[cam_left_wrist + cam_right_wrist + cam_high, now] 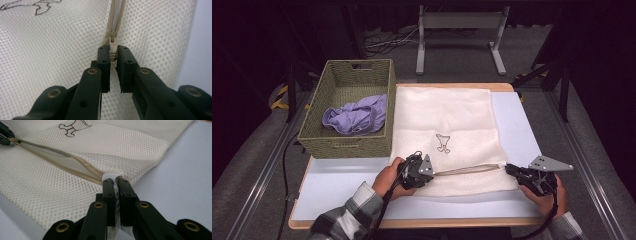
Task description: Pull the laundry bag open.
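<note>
A cream mesh laundry bag (447, 132) lies flat on the bench (342, 192), just beside a woven basket (348, 107) that holds a crumpled lavender garment (357, 116). Taking the bag as landmark, the basket stands touching or nearly touching its left edge, and the work runs along the bag's near edge, where the zipper (467, 170) lies.

The left tongs (113, 53) are nearly closed and pinch the zipper pull (113, 51) between their tips; in the left gripper view the slider sits just ahead of them with the zipper track running away. In the high view these tongs (424, 172) sit about midway along the bag's near edge. The right tongs (116, 182) are clamped almost fully shut on the white tab (111, 175) at the bag's near right corner, where the zipper ends, holding the fabric taut; in the high view they (512, 170) rest at that corner.

Between the two tongs the zipper gapes open, its two tapes parted in the right gripper view. Whether the stretch beyond the slider is closed cannot be told. As a judgement, the bag is being unzipped, with roughly the right half of the edge done. What is left: draw the pull on toward the basket side, and presumably load the garment.
</note>
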`<control>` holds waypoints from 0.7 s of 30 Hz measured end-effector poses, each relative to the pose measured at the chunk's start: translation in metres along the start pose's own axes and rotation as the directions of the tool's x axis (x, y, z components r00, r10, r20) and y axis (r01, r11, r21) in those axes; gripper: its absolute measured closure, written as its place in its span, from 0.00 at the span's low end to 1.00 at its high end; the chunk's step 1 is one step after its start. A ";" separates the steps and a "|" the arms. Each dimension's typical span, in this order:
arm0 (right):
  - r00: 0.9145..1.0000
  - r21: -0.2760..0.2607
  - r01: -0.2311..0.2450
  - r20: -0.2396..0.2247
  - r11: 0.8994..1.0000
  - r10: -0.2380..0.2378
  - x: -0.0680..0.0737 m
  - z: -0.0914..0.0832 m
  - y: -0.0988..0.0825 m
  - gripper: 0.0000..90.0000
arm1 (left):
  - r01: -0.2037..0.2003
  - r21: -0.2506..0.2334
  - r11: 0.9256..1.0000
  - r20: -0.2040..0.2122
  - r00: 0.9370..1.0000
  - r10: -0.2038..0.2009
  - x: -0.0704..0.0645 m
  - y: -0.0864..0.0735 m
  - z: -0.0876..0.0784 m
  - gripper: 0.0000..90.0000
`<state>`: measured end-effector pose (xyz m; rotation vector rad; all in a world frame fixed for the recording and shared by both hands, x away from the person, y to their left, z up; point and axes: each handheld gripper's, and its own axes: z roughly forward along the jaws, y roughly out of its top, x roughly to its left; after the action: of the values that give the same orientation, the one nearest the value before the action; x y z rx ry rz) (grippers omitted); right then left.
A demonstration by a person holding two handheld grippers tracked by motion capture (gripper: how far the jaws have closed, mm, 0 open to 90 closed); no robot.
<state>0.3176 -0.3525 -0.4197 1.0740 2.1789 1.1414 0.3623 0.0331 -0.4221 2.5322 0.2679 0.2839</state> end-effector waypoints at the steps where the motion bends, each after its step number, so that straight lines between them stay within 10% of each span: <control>1: 1.000 0.000 -0.004 -0.002 1.000 0.004 0.000 0.000 0.000 0.95 | 0.000 -0.013 1.000 -0.002 1.000 0.000 0.001 -0.003 -0.002 0.91; 21: 1.000 0.002 -0.009 -0.001 1.000 0.009 -0.001 0.000 -0.001 0.95 | 0.042 -0.005 0.999 -0.026 0.999 -0.043 0.008 -0.036 -0.022 0.91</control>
<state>0.3177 -0.3541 -0.4206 1.0846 2.1785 1.1445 0.3593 0.0760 -0.4235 2.5163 0.3305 0.3012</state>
